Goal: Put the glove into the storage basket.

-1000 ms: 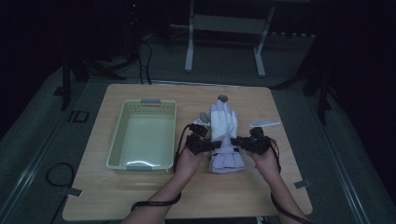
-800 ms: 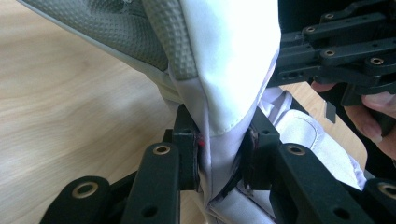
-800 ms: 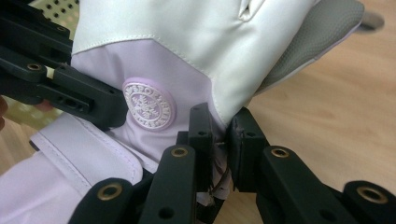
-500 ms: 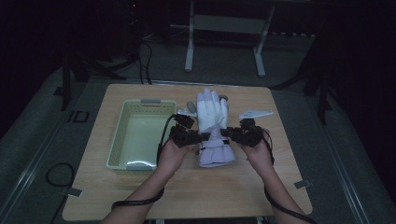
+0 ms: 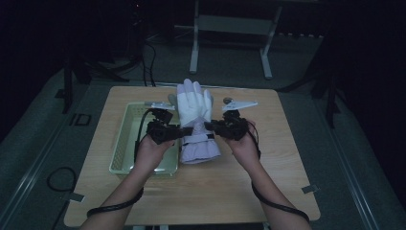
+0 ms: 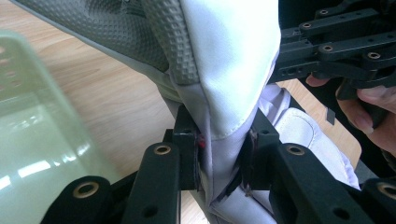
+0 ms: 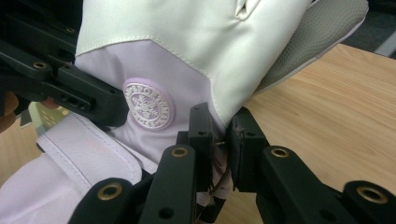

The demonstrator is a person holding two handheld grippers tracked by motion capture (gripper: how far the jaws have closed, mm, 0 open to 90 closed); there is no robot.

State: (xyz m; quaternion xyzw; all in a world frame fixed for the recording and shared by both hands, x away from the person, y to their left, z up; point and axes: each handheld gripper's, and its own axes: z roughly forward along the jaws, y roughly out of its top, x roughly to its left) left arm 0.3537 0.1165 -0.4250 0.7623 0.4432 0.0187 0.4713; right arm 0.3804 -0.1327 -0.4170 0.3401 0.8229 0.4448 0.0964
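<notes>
Right tongs [image 7: 223, 140] clamped on white-and-lilac glove [image 7: 187, 56] edge, above wooden table [image 7: 336, 121].

– What's different from a second ago?
– The padded white and lilac winter glove [image 5: 194, 122] has left the tabletop; it's up in the air, fingers pointing away.
– And sideways?
– It has shifted left, towards the pale green plastic basket [image 5: 125, 143].
– The grippers?
– The left gripper [image 5: 184, 130] and right gripper [image 5: 209, 126] rose and moved left with it.

Both black two-jaw grippers, left [image 5: 184, 130] and right [image 5: 209, 125], are sporting brass-ringed screw holes and trailing black cables; forearms showing bare, no sleeves.
</notes>
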